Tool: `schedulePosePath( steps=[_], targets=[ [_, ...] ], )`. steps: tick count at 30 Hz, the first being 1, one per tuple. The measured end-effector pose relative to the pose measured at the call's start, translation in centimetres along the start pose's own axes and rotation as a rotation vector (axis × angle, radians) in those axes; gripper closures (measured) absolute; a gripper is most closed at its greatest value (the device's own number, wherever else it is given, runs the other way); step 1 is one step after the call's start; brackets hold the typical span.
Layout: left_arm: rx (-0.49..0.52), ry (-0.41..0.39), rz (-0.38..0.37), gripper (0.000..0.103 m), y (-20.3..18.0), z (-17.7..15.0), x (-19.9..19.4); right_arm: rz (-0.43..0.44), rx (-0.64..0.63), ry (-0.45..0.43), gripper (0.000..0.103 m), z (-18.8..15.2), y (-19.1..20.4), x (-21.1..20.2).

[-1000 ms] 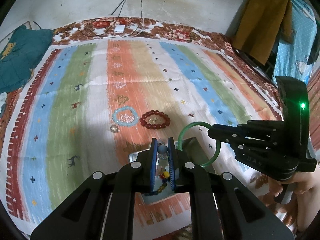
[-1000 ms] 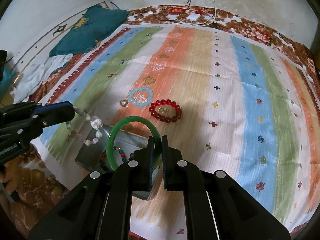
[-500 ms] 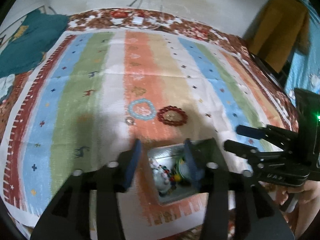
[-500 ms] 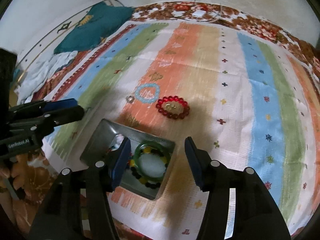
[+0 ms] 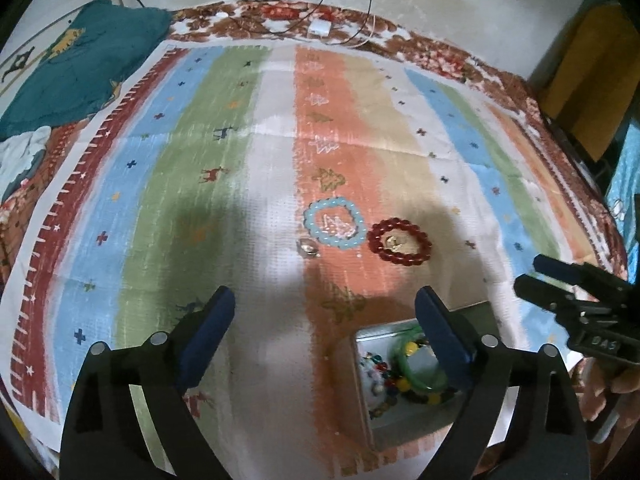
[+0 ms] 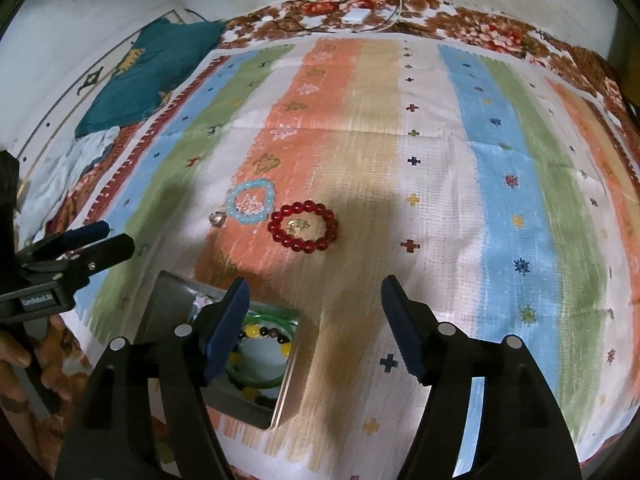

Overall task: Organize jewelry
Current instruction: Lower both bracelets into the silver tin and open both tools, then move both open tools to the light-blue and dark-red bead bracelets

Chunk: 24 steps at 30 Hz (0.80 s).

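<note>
A metal tin [image 5: 362, 392] [image 6: 160, 312] near the cloth's front edge holds a green bangle [image 5: 420, 380] [image 6: 256, 380] and beaded pieces. A red bead bracelet [image 5: 399, 241] [image 6: 304, 227], a light-blue bead bracelet [image 5: 334, 228] [image 6: 251, 202] and a small clear stone [image 5: 307, 247] [image 6: 217, 218] lie on the striped cloth beyond it. My left gripper [image 5: 326, 320] is open and empty, just left of and above the tin. My right gripper [image 6: 316, 312] is open and empty, just right of the tin. Each gripper shows in the other's view [image 5: 568, 284] [image 6: 84, 248].
The striped cloth [image 6: 440, 200] lies over a floral bedspread. A teal cushion [image 5: 76, 64] and pale cloth lie at the far left. A white charger with cables [image 5: 320, 26] sits at the far edge. An orange garment [image 5: 588, 72] hangs at the right.
Both grippers have opened wide and drawn back from the tin. The green bangle and the clear bead strand, held a second ago, now lie in the tin.
</note>
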<state>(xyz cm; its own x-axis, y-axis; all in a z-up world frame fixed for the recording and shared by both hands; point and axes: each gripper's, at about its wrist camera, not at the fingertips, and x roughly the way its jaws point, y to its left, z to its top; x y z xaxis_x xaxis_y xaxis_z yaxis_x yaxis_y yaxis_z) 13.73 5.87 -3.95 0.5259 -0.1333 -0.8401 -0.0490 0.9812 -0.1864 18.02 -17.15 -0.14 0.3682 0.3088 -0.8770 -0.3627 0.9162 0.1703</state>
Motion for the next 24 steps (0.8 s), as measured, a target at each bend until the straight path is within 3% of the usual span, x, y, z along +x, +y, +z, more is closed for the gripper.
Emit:
schedulePosePath(
  steps=[4, 10, 24],
  targets=[
    [0.008, -0.003, 0.014, 0.007, -0.2, 0.3, 0.4, -0.023, -0.009, -0.001, 0.027, 0.5, 0.0, 0.4],
    [-0.042, 0.004, -0.059, 0.006, 0.6, 0.9, 1.1, -0.041, -0.014, 0.011, 0.018, 0.9, 0.0, 1.2],
    [-0.048, 0.045, -0.084, 0.006, 0.9, 1.7, 3.5, -0.055, -0.006, 0.061, 0.015, 1.9, -0.7, 3.8]
  ],
)
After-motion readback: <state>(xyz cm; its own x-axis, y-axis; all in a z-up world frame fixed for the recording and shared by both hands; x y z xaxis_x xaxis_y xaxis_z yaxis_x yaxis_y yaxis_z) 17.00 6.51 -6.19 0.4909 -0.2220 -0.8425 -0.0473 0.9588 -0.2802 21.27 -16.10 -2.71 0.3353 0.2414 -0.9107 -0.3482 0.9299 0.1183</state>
